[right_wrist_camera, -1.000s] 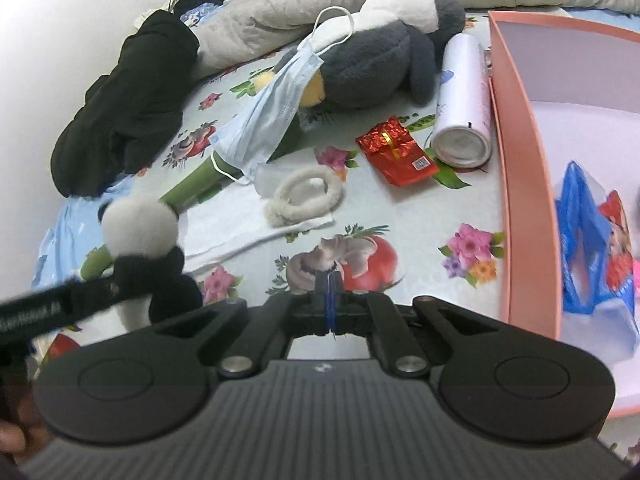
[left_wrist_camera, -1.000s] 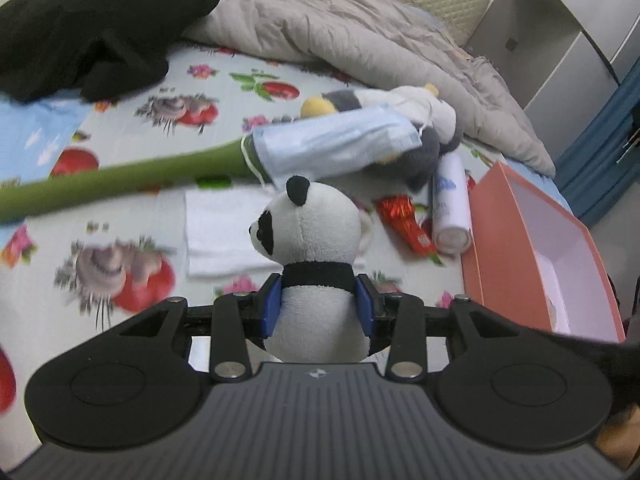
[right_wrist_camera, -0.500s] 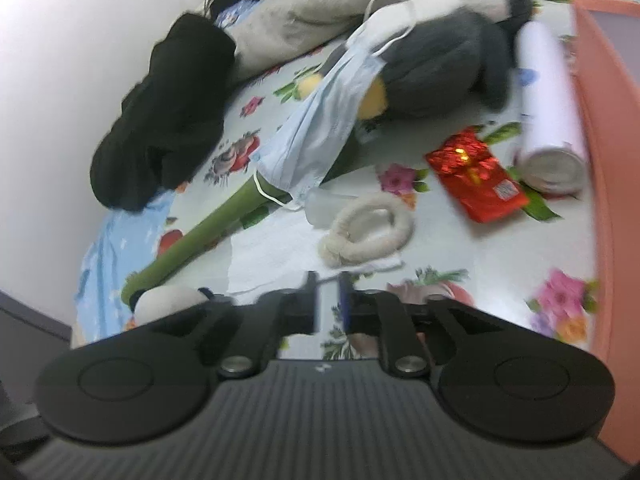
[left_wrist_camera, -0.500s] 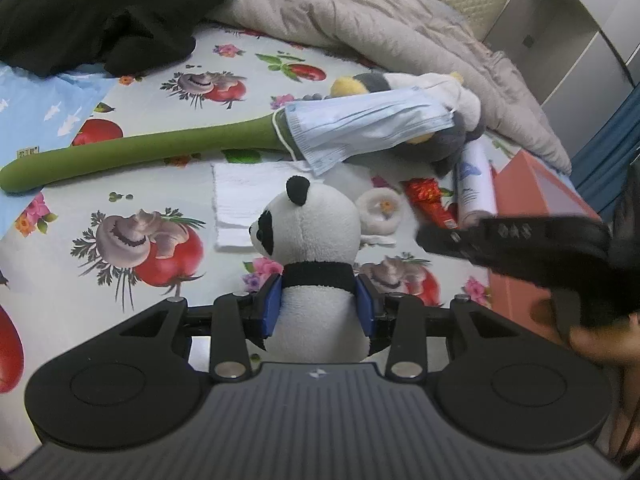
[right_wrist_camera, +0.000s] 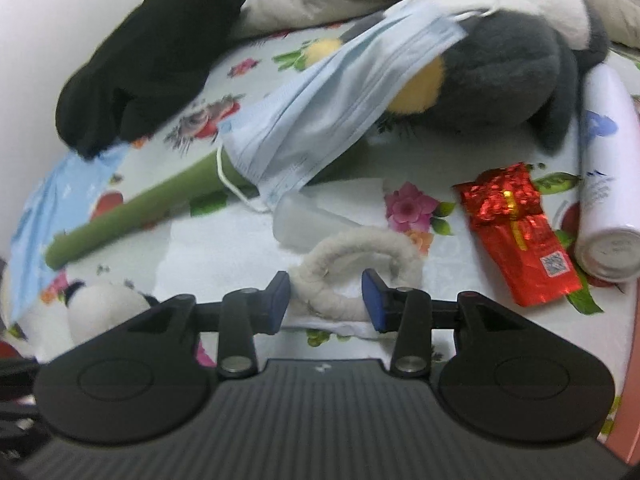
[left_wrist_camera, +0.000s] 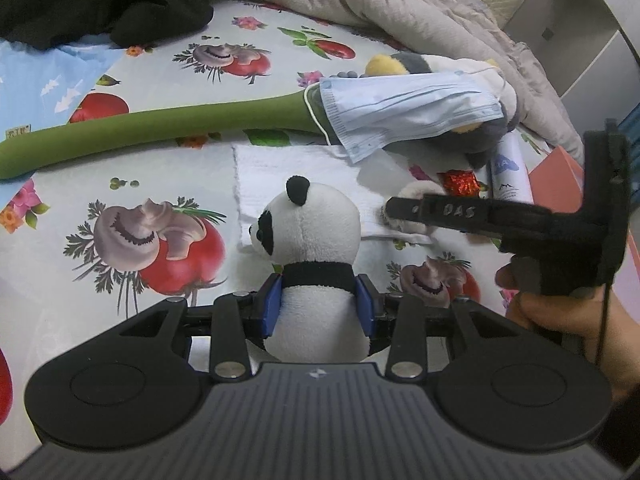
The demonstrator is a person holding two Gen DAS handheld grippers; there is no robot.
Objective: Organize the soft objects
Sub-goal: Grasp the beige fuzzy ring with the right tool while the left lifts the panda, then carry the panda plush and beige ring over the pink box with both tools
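My left gripper (left_wrist_camera: 319,306) is shut on a small panda plush (left_wrist_camera: 316,256) and holds it upright over the printed bed sheet. The panda also shows in the right wrist view (right_wrist_camera: 104,308) at the lower left. My right gripper (right_wrist_camera: 325,300) is open, its blue pads on either side of a fluffy white ring (right_wrist_camera: 356,256) that lies on a white cloth (right_wrist_camera: 224,248). In the left wrist view the right gripper (left_wrist_camera: 394,212) reaches over that ring (left_wrist_camera: 416,192). A grey penguin plush (right_wrist_camera: 508,80) wears a blue face mask (right_wrist_camera: 340,108). A long green soft tube (right_wrist_camera: 140,208) lies beside it.
A red foil packet (right_wrist_camera: 516,232) and a white spray can (right_wrist_camera: 608,192) lie to the right. A pink box (left_wrist_camera: 560,172) stands at the far right. A black garment (right_wrist_camera: 144,56) and a grey quilt (left_wrist_camera: 400,8) lie at the back.
My right gripper has opened and moved forward and down to the white ring. My left gripper still holds the panda and has drifted back and left.
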